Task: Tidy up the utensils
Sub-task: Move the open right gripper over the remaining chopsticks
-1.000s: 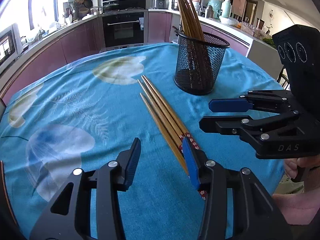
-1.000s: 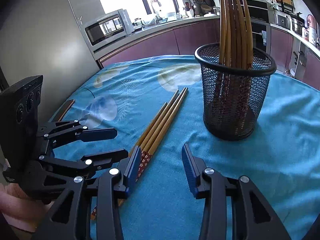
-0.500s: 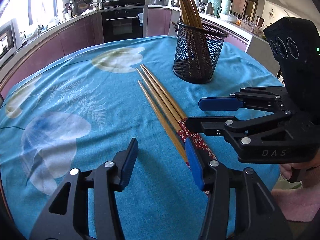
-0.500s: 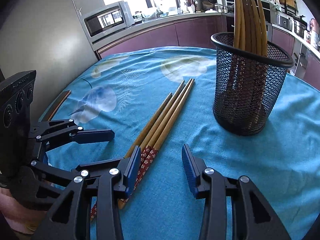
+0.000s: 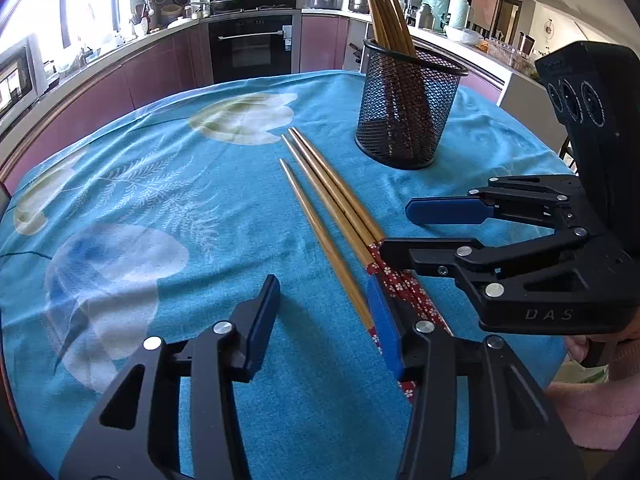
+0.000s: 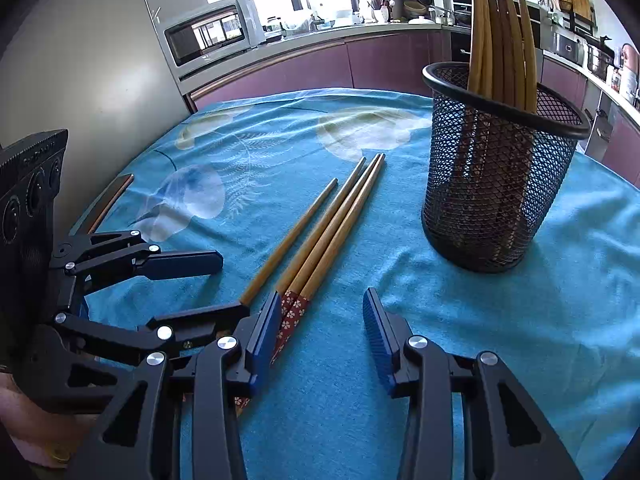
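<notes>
Both grippers hang low over the tabletop (image 5: 224,208), jaws part open and holding nothing. The left gripper (image 5: 324,312) has just narrowed its jaws a little, with only cloth between them. The right gripper (image 6: 320,320) stands just beside the patterned ends of the loose chopsticks (image 6: 320,232).

Three chopsticks show clearly on the blue cloth, two close together and one a little apart. A bundle of chopsticks (image 6: 500,32) already stands upright in the black mesh holder (image 6: 492,184), so I judge the task is partly done; the loose ones are still to be picked up.

Their patterned ends are partly covered by gripper fingers, so a fourth chopstick may be there; I cannot tell. The count inside the holder is also unclear.
</notes>
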